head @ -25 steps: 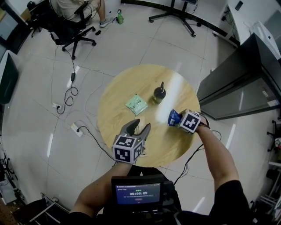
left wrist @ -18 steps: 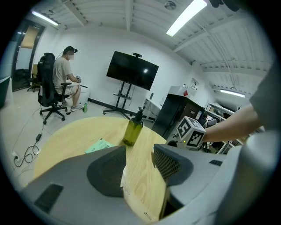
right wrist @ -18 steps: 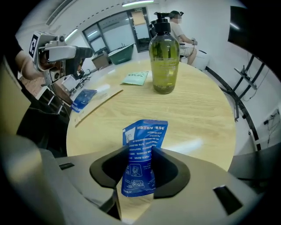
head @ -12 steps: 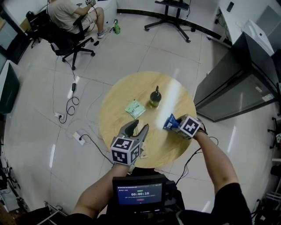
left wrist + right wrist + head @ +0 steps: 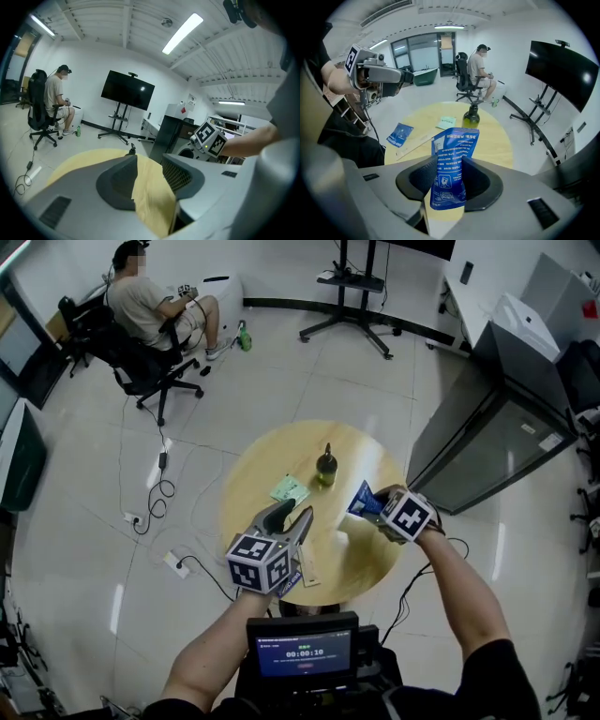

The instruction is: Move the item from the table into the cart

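In the head view your right gripper (image 5: 375, 505) is pinching the blue pouch (image 5: 361, 500), lifted clear above the right side of the round table (image 5: 366, 460). Your left gripper (image 5: 293, 514) hangs over the table's near side. A dark bottle (image 5: 325, 468) and a green packet (image 5: 291, 489) stand further in. The cart is hard to place. The dark grey unit (image 5: 478, 442) just beyond the table's right edge may be it, but no basket or opening shows, so look before you swing over. Cables trail across the floor on your left, and your own arms and the screen (image 5: 300, 650) at your chest hide the ground at your feet, so a step toward the cart could catch something. In the left gripper view the tongs stand spread with only bare tabletop showing through the gap. They have just been closing and hold nothing. The gripper's own body cuts off the near table, so whatever lies under it is hidden. In the right gripper view the jaws are pressed on the lower part of the pouch, which stands up between them with most of its length free above. They have tightened a little. That free length could flop or twist in a quick swing, and the slick foil could slide out and drop to the floor beside the table. A second blue pouch (image 5: 399, 134) and a pale strip (image 5: 415, 142) lie near the table's edge, half covered by your left gripper from above. A low pass could sweep them off.
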Motion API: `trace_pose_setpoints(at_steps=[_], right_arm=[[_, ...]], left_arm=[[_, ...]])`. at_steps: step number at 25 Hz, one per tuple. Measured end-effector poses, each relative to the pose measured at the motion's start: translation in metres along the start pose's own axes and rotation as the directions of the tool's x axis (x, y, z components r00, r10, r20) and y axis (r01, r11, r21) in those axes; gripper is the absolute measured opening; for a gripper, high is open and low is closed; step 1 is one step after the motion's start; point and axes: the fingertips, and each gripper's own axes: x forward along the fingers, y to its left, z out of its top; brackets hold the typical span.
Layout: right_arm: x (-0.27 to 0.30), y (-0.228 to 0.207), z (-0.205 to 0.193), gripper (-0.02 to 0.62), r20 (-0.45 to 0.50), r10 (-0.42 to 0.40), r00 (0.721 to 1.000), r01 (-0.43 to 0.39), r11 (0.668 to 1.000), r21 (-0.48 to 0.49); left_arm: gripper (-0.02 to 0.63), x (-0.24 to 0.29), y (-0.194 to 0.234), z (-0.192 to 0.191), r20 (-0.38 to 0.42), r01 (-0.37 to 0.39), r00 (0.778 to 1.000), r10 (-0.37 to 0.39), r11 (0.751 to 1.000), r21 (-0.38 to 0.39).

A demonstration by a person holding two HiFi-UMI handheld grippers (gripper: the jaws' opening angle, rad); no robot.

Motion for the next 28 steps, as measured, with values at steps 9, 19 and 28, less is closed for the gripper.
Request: trace_pose_setpoints(at_steps=[9, 19, 28], right_arm=[[-0.097, 0.072, 0.087, 0.146, 0.155, -0.195, 0.968, 0.177, 0.976, 0.125], [-0.173, 0.169, 0.146, 0.147, 0.343, -0.421, 0.840, 0.324, 0.896, 0.304], [-0.291, 0.255, 0.111, 0.146, 0.439, -0.627, 0.643, 0.444, 0.773, 0.454]], left_arm=[[0.000, -0.107, 0.000, 0.051, 0.069, 0.104, 0.991, -0.111, 0.989, 0.102], [0.000, -0.179, 0.005, 0.070, 0.090, 0.274, 0.952, -0.293, 0.945, 0.178], [0.000, -0.233, -0.092, 0.073, 0.116, 0.352, 0.915, -0.386, 0.905, 0.238]])
